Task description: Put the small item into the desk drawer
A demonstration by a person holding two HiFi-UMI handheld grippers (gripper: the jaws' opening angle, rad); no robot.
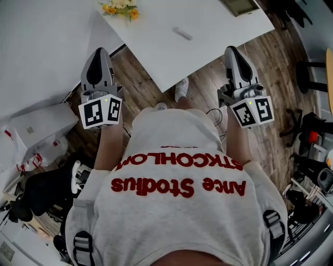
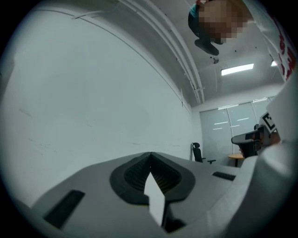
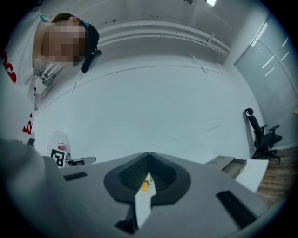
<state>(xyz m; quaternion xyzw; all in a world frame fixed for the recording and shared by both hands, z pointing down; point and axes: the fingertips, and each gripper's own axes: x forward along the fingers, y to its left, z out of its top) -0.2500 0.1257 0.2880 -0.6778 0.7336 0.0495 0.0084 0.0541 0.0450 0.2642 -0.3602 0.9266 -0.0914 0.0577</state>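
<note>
Far out on the white counter [image 1: 218, 26], well beyond both grippers, lies the small item [image 1: 183, 34], a pale oblong piece resting alone on the bare top. A bunch of yellow flowers [image 1: 120, 8] sits further left near the far edge. Nearer the person, the left gripper [image 1: 100, 52] is held up over the strip of wooden floor [image 1: 276, 57] that runs between the counter and a second white surface [image 1: 36, 47] at the left. The right gripper [image 1: 232, 50] is raised just off the counter's near right edge. The 2 are well apart, and each has its marker cube [image 1: 100, 111] turned toward the head camera. The left gripper view shows its fingers [image 2: 132, 174] clenched, tips meeting with nothing caught between them, pointing at a plain white wall [image 2: 93, 93]. The right gripper view shows the same: its fingers [image 3: 163, 174] are pressed together at the tips and grasp nothing, and a sliver of the counter and the flowers shows through the slit lower down. An office chair [image 3: 260, 132] stands at that view's far right. The person's grey shirt [image 1: 177, 218] with red lettering fills the near half of the head view, and a white shoe [image 1: 182, 88] shows on the floor beside the counter's near edge.
</note>
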